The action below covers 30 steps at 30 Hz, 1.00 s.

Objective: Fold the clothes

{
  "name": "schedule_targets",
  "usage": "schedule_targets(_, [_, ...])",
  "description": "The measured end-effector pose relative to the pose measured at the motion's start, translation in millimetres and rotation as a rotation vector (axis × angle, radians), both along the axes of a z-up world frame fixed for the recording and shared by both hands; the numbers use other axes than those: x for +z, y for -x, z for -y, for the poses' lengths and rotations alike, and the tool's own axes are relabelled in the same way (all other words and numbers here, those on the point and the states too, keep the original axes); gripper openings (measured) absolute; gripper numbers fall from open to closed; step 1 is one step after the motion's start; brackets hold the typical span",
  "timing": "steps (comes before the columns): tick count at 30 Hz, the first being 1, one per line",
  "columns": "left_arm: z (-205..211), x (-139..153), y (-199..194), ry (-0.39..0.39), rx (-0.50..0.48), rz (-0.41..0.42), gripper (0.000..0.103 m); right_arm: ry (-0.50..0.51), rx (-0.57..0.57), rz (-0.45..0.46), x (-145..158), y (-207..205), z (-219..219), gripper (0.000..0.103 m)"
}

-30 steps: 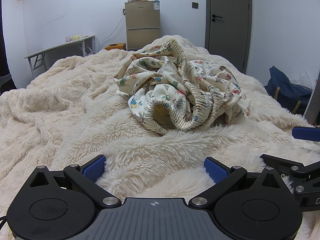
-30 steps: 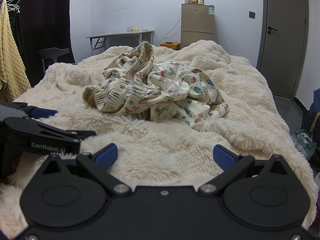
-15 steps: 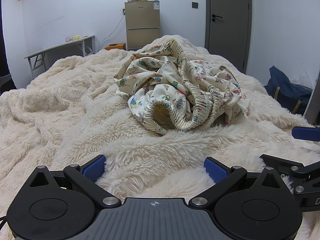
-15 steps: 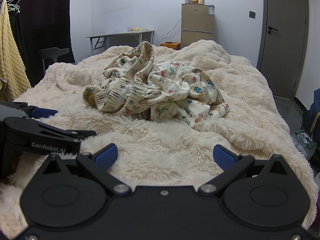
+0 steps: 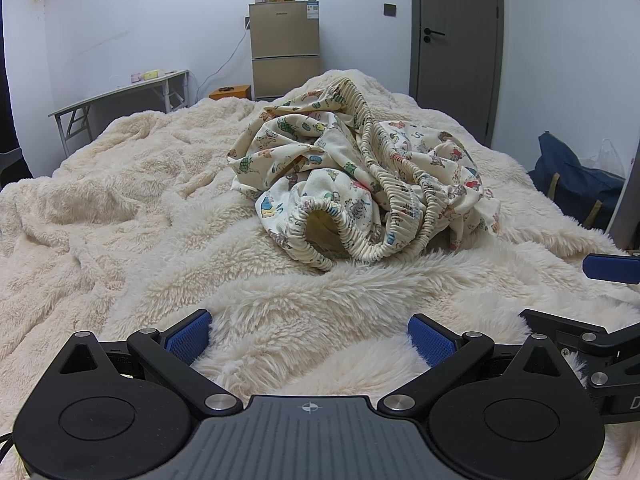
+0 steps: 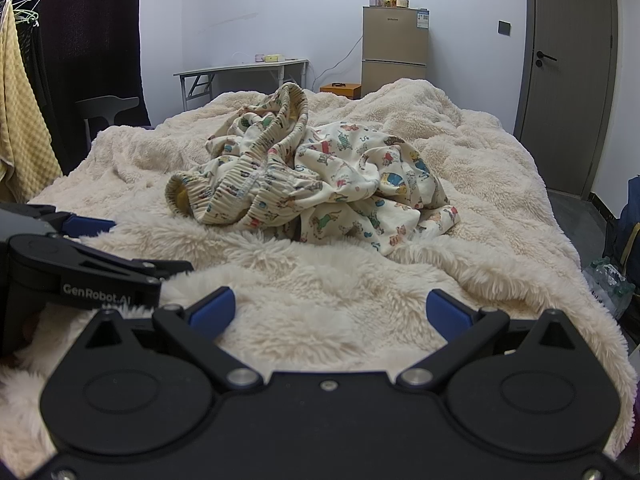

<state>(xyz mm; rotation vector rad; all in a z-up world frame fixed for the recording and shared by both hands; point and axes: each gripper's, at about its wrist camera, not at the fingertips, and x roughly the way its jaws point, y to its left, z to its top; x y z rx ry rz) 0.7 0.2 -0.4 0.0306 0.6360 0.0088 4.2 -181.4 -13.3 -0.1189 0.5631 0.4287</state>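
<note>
Both hand-held grippers rest low on the cream fleece blanket (image 5: pixel 120 208) at the near end of the bed, side by side and pointing the same way down its length. Seen from its own camera, the left gripper (image 5: pixel 310 334) has its blue-padded fingers (image 5: pixel 188 334) spread wide with only fluffy pile between them; it grips nothing. The right gripper (image 6: pixel 330 310) is likewise spread wide and empty, its blue pads (image 6: pixel 444 312) sitting just above the blanket. Each tool shows in the other's view: the right gripper's black linkage and one blue pad reach in at the right edge of the left camera, and the left gripper's black body, marked GenRobot.AI, lies at the left edge of the right camera. Ahead of both, well apart from the fingertips and near the middle of the bed, lies the crumpled garment (image 5: pixel 360 184), cream cloth printed with small coloured cartoon figures, bunched into a heap. Its ribbed elastic waistband (image 5: pixel 396 196) snakes over the top of the heap and curls into an open loop on the side nearest the left gripper. Beyond the bed stand a small two-door fridge (image 5: pixel 285 50) with jars on top, a folding table (image 5: pixel 120 92) to the left against the wall, and a grey door (image 5: pixel 456 48) to the right.
</note>
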Motion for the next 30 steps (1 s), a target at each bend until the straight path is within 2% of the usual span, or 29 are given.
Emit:
schedule_targets(25, [-1, 1, -1, 0.006, -0.004, -0.007, 0.103, -0.010, 0.012, -0.011, -1, -1, 1, 0.103])
schedule_targets(27, [-8, 5, -5, 0.038, -0.011, -0.012, 0.103, -0.028, 0.029, -0.031, -1, -3, 3, 0.103])
schedule_targets(30, [-31, 17, -8, 0.117, 0.030, 0.038, 0.103, -0.075, 0.067, -0.054, 5, -10, 10, 0.103])
